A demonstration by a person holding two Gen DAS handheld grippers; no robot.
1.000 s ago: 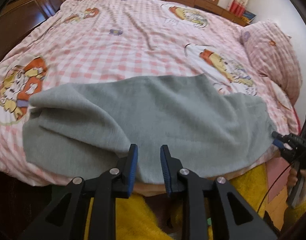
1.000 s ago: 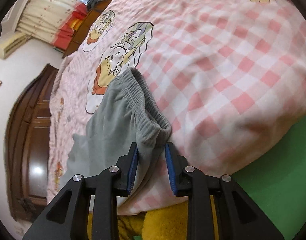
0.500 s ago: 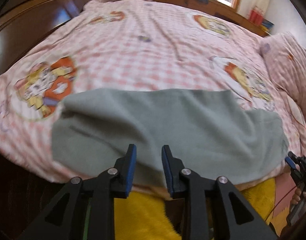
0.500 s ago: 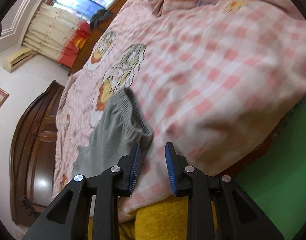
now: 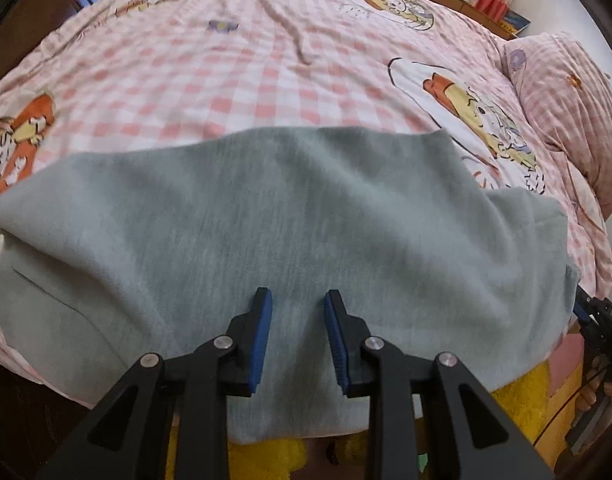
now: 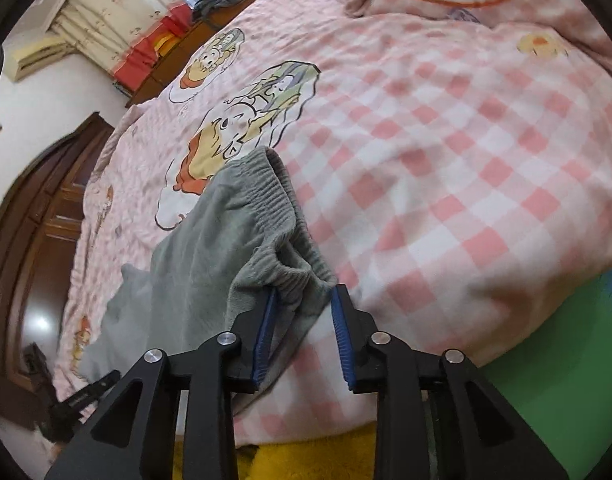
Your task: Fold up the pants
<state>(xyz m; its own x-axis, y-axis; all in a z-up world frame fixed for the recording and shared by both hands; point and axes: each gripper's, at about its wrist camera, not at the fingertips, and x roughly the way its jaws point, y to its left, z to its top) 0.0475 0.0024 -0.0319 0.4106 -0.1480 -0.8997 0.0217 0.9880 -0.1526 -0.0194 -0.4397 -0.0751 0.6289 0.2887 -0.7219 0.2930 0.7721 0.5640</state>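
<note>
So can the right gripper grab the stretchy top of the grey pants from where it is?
Probably yes. The right gripper sits right at the waistband with its jaws apart, and nothing lies between them and the bunched corner.

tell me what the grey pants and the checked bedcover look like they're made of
Grey pants: soft fleece or brushed knit, going by the matte, fuzzy surface and gathered elastic waistband. Checked bedcover: thin woven cloth, probably cotton, with a flat printed pattern and fine creases. Neither fibre is certain.
</note>
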